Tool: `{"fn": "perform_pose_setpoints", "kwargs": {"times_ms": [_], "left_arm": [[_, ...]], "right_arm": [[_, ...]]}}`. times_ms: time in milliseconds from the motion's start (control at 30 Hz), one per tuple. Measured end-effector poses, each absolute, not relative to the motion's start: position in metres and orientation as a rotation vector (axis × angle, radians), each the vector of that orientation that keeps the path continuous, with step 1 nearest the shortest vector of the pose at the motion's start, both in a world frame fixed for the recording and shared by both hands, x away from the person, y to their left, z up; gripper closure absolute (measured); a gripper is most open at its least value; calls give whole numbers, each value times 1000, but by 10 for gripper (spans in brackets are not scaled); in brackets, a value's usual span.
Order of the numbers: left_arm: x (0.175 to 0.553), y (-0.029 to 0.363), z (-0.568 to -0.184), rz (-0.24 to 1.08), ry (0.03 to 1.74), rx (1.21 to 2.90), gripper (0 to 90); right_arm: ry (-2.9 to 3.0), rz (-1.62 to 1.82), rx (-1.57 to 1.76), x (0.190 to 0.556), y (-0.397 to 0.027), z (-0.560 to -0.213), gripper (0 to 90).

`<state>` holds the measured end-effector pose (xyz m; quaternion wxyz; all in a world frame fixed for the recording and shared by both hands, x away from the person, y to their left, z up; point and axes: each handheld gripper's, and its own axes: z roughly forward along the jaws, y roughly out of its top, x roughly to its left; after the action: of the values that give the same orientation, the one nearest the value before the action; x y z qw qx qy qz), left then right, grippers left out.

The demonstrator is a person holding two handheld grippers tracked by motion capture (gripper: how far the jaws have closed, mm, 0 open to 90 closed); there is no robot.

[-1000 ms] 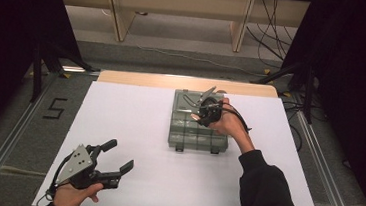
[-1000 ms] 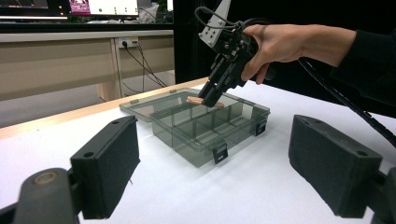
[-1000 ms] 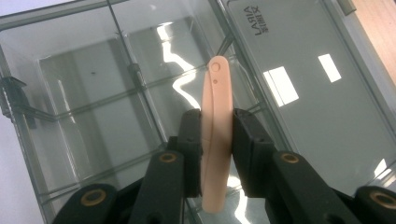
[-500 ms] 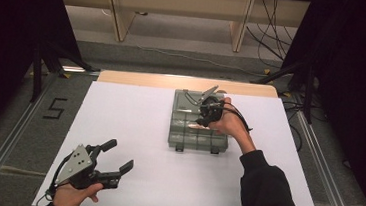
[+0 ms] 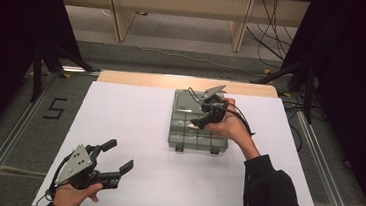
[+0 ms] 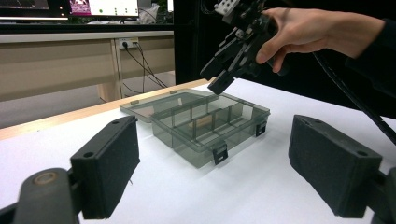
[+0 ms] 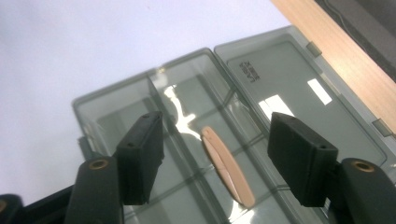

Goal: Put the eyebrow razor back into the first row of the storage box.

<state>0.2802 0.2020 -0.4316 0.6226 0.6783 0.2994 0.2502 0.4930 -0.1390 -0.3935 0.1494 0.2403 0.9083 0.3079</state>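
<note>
A smoky clear compartment box (image 5: pixel 184 139) lies on the white table with its lid (image 5: pixel 185 101) folded flat toward the far edge. My right gripper (image 5: pixel 198 120) hovers over the box (image 7: pixel 116 116), pointing down into it. Its jaws have just been opening and stand apart, pressing on nothing. Below them a thin peach oval piece (image 7: pixel 227 168) lies in a middle compartment. My left gripper (image 5: pixel 120 155) rests at the near left, open and empty, facing the box (image 6: pixel 205 126) and the right gripper (image 6: pixel 215 79).
The white sheet (image 5: pixel 135 114) covers the table, with a bare wooden strip (image 5: pixel 138 79) along the far edge. Metal rails run down both sides. A "5" mark (image 5: pixel 54 108) is on the floor at the left, and cables (image 5: pixel 273 20) trail at the far right.
The right gripper has lifted a little above the box. The left hand and its gripper have stayed where they were.
</note>
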Motion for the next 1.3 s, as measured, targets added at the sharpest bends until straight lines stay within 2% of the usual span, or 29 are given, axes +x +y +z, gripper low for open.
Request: {"fn": "perform_pose_setpoints", "kwargs": {"times_ms": [467,600,1300], "left_arm": [[280,202,-432,576,687,1558,162],[281,202,-432,576,684,1560,162],[281,202,-432,573,692,1559,162]], "right_arm": [[2519,1127,711,459,-143,-380,315],[2491,1145,704,451,-144,-380,273],[2445,1277,743,422,-153,-382,232]]}}
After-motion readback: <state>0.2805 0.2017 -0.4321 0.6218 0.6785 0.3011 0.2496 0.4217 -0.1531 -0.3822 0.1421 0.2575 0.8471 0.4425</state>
